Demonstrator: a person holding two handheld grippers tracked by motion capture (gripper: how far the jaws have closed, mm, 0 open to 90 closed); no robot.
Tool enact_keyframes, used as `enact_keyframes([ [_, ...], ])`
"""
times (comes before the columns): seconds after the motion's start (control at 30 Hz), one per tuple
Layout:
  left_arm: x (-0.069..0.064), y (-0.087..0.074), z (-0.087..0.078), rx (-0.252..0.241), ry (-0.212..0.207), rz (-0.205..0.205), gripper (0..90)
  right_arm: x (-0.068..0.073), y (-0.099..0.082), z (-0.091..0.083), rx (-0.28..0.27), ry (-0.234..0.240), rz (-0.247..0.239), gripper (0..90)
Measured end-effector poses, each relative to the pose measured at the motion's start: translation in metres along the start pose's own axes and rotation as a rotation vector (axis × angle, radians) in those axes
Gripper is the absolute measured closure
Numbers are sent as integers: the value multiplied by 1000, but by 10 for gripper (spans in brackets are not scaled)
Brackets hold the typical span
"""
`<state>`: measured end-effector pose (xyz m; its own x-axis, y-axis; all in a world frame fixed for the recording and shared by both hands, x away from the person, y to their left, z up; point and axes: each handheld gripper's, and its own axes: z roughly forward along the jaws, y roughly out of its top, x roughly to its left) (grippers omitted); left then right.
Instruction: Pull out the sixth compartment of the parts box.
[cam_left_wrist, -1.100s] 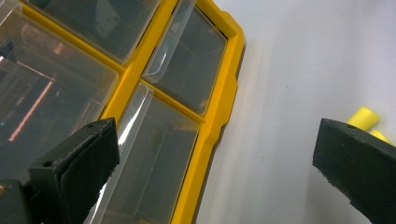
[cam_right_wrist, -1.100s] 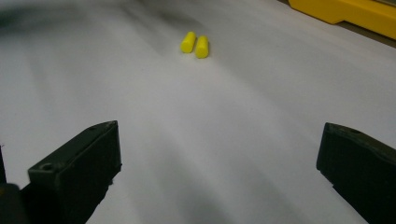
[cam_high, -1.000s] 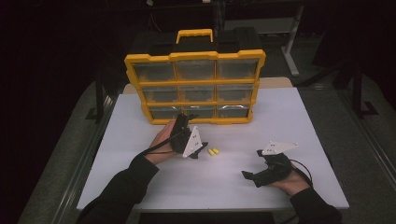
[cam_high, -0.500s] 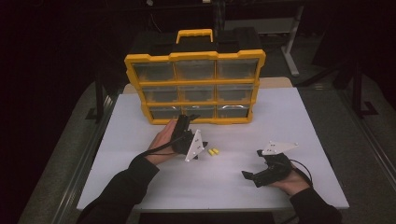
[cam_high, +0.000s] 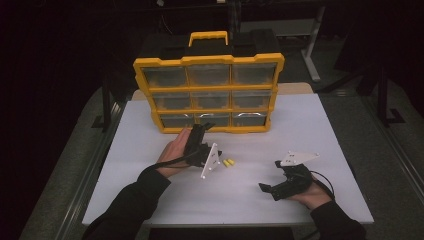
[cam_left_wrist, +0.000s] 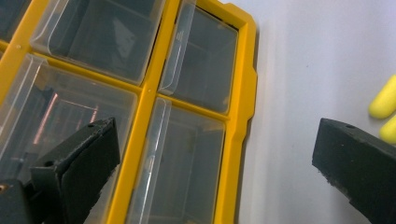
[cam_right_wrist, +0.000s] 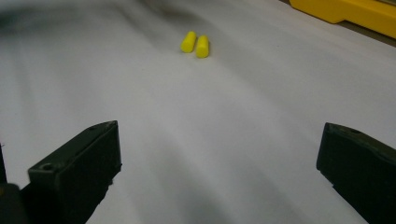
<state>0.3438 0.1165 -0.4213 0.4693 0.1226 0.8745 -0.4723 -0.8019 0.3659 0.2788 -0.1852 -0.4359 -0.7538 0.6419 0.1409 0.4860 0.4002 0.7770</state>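
A yellow organizer (cam_high: 208, 61) with clear plastic drawers stands upright at the back of the white table (cam_high: 325, 130). My left gripper (cam_high: 204, 128) is open, its jaws right at the organizer's bottom row near the middle drawer (cam_high: 216, 120). In the left gripper view the left gripper (cam_left_wrist: 217, 144) is wide open, looking at clear drawers (cam_left_wrist: 180, 163) set in the yellow frame. Two yellow earplugs (cam_high: 228, 162) lie side by side mid-table, just right of my left hand. My right gripper (cam_high: 269, 175) rests open near the front right, pointing toward the earplugs (cam_right_wrist: 195, 44), nothing between its jaws (cam_right_wrist: 219, 140).
The organizer's yellow carry handle (cam_high: 208, 37) sticks up on top. Its base edge (cam_right_wrist: 345, 11) shows at the far right in the right gripper view. Bare white tabletop lies between the right gripper and the earplugs. Dark floor and metal table legs surround the table.
My left gripper has shifted slightly right and closer to the organizer's bottom row. The right gripper and the earplugs have stayed put.
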Motion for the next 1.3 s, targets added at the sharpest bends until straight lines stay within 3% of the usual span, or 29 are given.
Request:
enact_keyframes([
  [0.47, -8, 4, 0, 31, 53, 174, 2, 0, 0, 0, -1, 0, 1, 0],
  [0.67, -11, 4, 0, 38, 62, 220, 2, 0, 0, 0, -1, 0, 0, 0],
  [1.3, -12, 13, 10, 36, 104, 270, 2, 0, 0, -1, -4, -4, 3, 0],
])
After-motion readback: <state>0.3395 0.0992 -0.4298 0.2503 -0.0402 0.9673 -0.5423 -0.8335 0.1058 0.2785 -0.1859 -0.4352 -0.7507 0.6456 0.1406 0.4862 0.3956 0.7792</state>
